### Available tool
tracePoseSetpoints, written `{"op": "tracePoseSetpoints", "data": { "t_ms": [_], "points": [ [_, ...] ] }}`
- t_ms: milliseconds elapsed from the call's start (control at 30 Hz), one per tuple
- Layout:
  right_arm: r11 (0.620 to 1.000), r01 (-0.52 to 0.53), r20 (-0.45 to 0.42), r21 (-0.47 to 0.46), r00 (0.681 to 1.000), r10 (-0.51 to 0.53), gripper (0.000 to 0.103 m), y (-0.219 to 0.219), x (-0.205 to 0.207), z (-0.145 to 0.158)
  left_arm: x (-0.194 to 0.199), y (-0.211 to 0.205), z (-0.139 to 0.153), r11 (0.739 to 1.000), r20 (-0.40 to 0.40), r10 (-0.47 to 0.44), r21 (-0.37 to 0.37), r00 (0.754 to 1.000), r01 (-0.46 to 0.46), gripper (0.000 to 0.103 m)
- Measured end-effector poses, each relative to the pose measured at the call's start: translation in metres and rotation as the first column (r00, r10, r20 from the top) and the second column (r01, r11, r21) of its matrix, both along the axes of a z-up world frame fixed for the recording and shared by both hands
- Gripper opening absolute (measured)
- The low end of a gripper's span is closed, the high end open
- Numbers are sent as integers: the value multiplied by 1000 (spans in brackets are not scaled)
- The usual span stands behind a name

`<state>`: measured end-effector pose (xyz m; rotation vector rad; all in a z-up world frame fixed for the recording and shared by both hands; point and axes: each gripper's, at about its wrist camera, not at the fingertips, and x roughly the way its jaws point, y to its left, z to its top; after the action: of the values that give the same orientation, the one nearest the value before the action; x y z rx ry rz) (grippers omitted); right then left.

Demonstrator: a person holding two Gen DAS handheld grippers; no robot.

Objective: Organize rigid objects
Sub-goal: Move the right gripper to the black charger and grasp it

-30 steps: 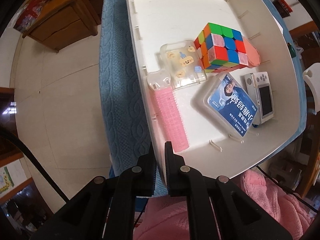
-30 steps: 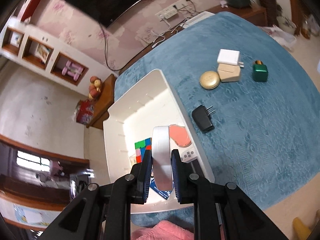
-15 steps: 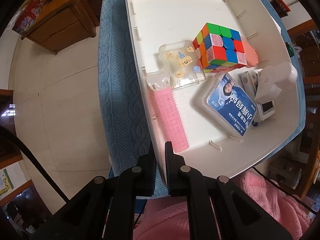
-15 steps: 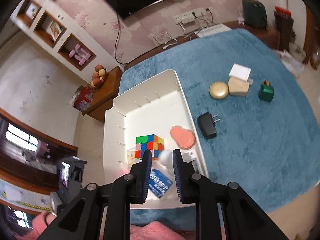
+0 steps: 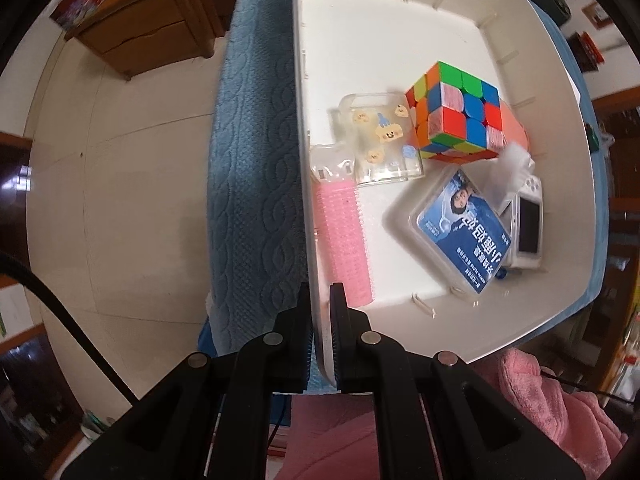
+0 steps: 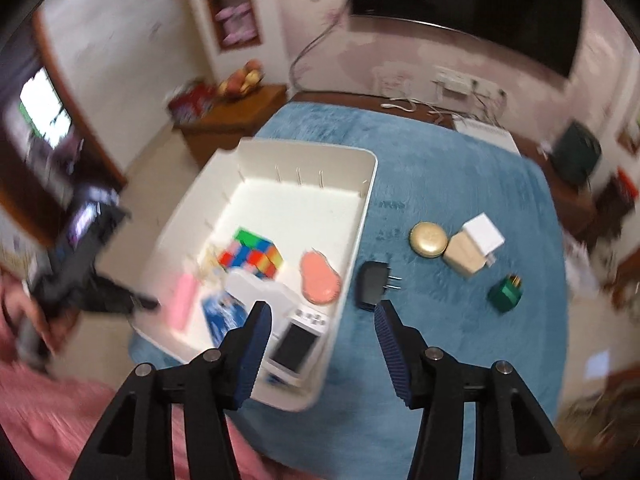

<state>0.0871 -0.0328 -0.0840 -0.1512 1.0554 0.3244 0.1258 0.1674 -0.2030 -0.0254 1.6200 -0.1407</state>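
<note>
Left gripper (image 5: 320, 320), bottom centre of the left wrist view, clenched on the near wall of the white bin (image 5: 400, 32); one finger outside the wall, one inside. Bin sits on a blue textured cloth (image 5: 256, 168) over a table.

Inside the bin, left wrist view:
- pink hair roller (image 5: 344, 240) along the left wall, just above the gripper
- clear case with cartoon stickers (image 5: 380, 140) above the roller, touching the colour cube (image 5: 456, 116) on its right
- salmon-pink pad (image 5: 514, 128) behind the cube, mostly hidden
- blue-labelled flat box (image 5: 464, 232), lower right of the bin floor
- small white camera (image 5: 528, 232) by the right wall, beside the box
- a white translucent piece (image 5: 512, 168), blurred, over the top end of the camera; whether it rests there or is in the air, cannot tell

Right gripper (image 6: 320, 320), lower centre of the right wrist view: released, jaws have just been opening, nothing between them. It hangs over the bin's near right corner. Frame is motion-blurred.

On the cloth right of the bin, right wrist view: black plug adapter (image 6: 372, 280) just beside the bin wall; gold round compact (image 6: 428, 238); beige block (image 6: 466, 256) with a white charger (image 6: 484, 238) on top; green box (image 6: 506, 292) apart to the lower right.
</note>
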Motion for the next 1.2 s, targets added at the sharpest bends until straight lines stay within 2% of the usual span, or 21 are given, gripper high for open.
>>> {"op": "tracePoseSetpoints", "data": {
  "t_ms": [167, 300, 467, 600, 900, 1133, 1200],
  "points": [
    [988, -137, -1, -68, 990, 138, 61, -21, 13, -9, -2, 2, 1, 999, 8, 32, 20, 999, -32, 8],
    [974, -208, -20, -94, 978, 207, 62, -36, 31, -21, -1, 2, 0, 998, 1, 61, 26, 998, -61, 8],
    [939, -326, -38, -107, 945, 324, 65, -43, 51, -39, -1, -3, 3, 996, 0, 77, 47, 997, -76, 8],
    [891, -438, -56, -123, 899, 434, 65, -42, 62, -58, -1, -8, 3, 994, 9, 86, 73, 996, -86, 8],
    [752, -641, -102, -157, 767, 633, 65, -31, 83, -103, 6, -20, 3, 989, 12, 75, 128, 997, -76, 8],
    [650, -737, -122, -188, 674, 729, 65, -22, 88, -129, 12, -30, 3, 982, 13, 77, 174, 997, -78, 9],
    [636, -749, -124, -187, 660, 741, 65, -20, 89, -134, 14, -31, 3, 980, 13, 84, 182, 996, -85, 9]
  ]
}}
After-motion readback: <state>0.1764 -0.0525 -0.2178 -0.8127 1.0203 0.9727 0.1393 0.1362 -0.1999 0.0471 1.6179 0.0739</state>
